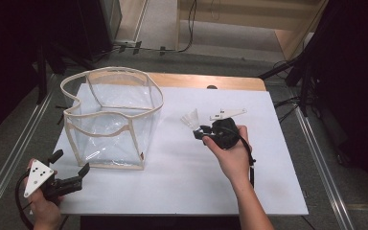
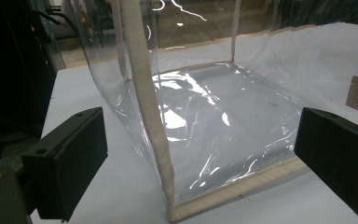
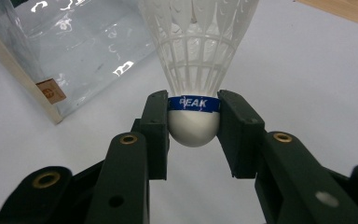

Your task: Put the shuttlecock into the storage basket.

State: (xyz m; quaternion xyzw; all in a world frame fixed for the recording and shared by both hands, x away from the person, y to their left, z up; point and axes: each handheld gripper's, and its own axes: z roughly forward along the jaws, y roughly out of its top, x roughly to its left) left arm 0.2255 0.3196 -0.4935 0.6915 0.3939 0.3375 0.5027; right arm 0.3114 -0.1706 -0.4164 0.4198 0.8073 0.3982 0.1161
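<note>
The shuttlecock (image 1: 191, 119) sits, in the high view, clamped in the right gripper (image 1: 202, 132) above the white desk (image 1: 182, 187), a little right of the clear bag (image 1: 110, 120). Its feather skirt points up and to the left, toward the bag's open rim, so its long axis runs slantwise from the hand toward the bag. The bag lies to the left of this gripper, and the right hand (image 1: 230, 153) is the one that carries the thing, so a move leftward over the rim looks like the coming step. The left gripper (image 1: 72, 178) rests low at the desk's near left corner, just off the bag's near bottom edge.

In the left gripper view, both jaws stand wide apart with nothing between them; the bag's cream-trimmed corner (image 2: 151, 116) rises upright just ahead, its clear wall bowed.

In the right gripper view, the jaws press on either side of the shuttlecock's white cork base (image 3: 193, 126), at the blue band, with the skirt (image 3: 198, 42) flaring away from the camera along the jaws' own line. The bag's corner with its small brown label (image 3: 51, 91) lies to the left and beyond.
</note>
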